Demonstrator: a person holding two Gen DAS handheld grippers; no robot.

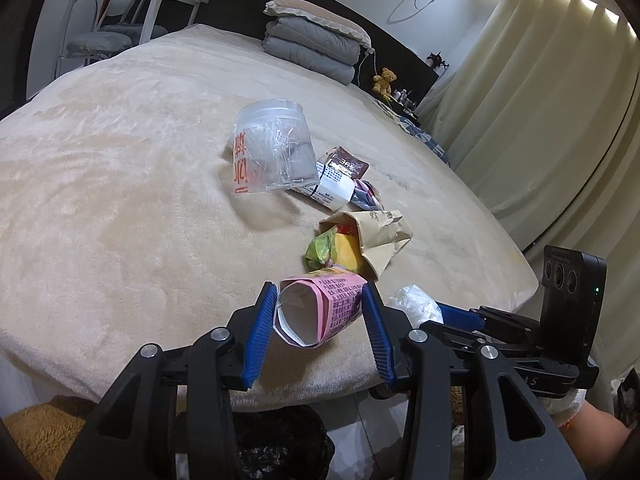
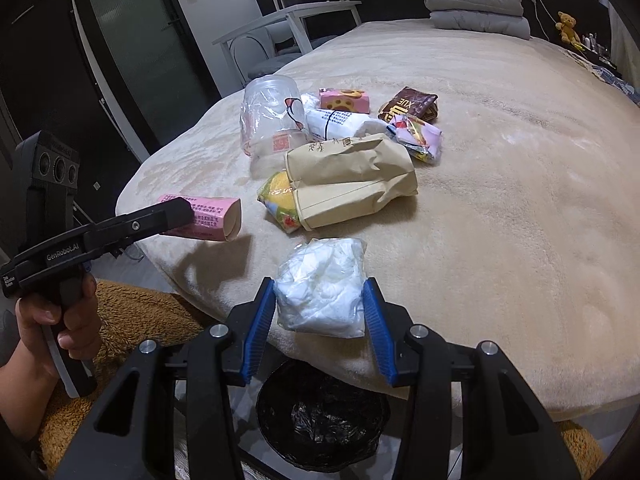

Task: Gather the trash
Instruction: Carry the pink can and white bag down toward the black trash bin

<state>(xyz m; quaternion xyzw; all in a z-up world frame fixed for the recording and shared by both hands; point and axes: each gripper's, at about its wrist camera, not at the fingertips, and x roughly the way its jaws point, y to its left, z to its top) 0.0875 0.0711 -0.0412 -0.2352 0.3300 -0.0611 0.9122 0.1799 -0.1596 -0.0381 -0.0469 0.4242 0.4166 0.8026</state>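
Note:
My left gripper [image 1: 320, 312] is shut on a pink paper carton [image 1: 320, 310] and holds it above the near edge of the bed; the carton also shows in the right wrist view [image 2: 212, 218]. My right gripper [image 2: 320, 300] is shut on a white crumpled plastic bag [image 2: 322, 290], seen too in the left wrist view [image 1: 414, 304]. More trash lies on the beige bed [image 2: 500, 200]: a clear plastic cup [image 1: 272, 148], a brown paper bag [image 2: 352, 180] with a yellow-green wrapper [image 2: 278, 200], a white packet [image 2: 340, 122] and a brown wrapper [image 2: 410, 106].
A bin lined with a black bag [image 2: 322, 416] stands on the floor below the bed edge, under both grippers. Folded grey bedding [image 1: 312, 46] and a teddy bear [image 1: 386, 80] are at the far end. A white table [image 2: 288, 20] stands left of the bed.

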